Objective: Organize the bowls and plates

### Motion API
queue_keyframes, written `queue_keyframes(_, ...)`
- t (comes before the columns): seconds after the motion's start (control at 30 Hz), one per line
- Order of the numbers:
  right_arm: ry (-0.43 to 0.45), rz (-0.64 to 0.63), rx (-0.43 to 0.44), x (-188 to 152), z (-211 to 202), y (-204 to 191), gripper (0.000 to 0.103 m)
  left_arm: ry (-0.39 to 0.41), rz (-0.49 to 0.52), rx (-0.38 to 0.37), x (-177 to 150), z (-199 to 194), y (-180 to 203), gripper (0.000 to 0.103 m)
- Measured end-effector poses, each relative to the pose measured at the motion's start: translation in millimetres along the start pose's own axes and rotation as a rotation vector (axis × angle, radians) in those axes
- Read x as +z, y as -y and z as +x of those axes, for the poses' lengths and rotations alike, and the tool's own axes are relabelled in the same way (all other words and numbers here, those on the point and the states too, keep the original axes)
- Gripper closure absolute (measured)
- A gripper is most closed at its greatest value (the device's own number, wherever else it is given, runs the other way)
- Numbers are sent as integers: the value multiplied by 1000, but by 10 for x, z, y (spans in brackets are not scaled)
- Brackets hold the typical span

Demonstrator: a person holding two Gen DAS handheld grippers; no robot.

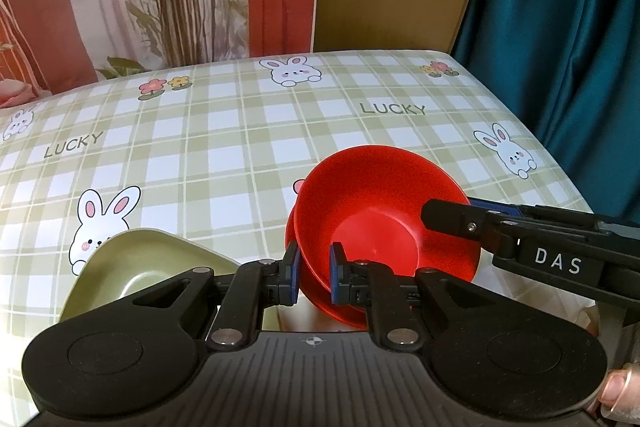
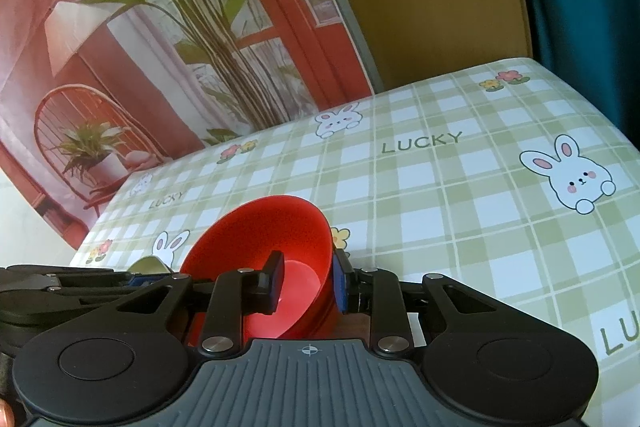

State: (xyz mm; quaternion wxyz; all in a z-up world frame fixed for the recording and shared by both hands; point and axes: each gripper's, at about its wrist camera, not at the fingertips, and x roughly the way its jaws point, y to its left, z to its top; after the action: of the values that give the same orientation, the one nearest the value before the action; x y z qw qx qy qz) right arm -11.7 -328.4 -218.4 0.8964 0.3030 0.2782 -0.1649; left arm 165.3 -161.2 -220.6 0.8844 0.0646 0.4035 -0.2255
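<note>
Left gripper [image 1: 314, 277] clenched on red plate [image 1: 452, 267] rim at 6 o'clock; right gripper [image 2: 306, 285] grasping red bowl [image 2: 260, 231] wall. Both judged light, rigid, slippery plastic; grip at rims.

My table [image 1: 224, 131] wears a green-and-white checked cloth printed with rabbits, small flowers and the word LUCKY. At seven o'clock in my left view a green dish [image 1: 132, 267] sits on the cloth, its near side hidden behind my tool. At five o'clock a red plate [image 1: 320, 297] is tilted near the front edge; I cannot tell whether it touches the cloth.
</note>
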Motion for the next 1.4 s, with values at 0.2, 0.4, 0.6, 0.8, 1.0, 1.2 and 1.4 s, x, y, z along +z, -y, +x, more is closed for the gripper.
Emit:
queue_keyframes(0.2, 1, -15, -4, -6, 1, -8, 78, 1, -9, -2, 5, 0, -6, 86)
queue_keyframes(0.4, 6, -43, -14, 4, -2, -45, 78, 6, -12, -1, -7, -14, -20, 83)
queue_keyframes(0.6, 15, -59, -25, 0, -10, -64, 76, 29, -7, 10, -15, -56, -10, 70)
queue_keyframes(0.8, 43, -64, -37, -8, -43, -65, 76, 38, -29, -3, -6, -60, -50, 69)
queue_keyframes(1.0, 70, -48, -57, -30, -64, -36, 75, 34, -51, -10, -23, -44, -88, 69)
queue_keyframes(1.2, 61, -34, -63, -77, -38, 10, 74, 28, -66, -19, -38, -14, -120, 69)
queue_keyframes(1.4, 26, 2, -46, -146, 50, 66, 74, 11, -78, -21, -52, 52, -130, 69)
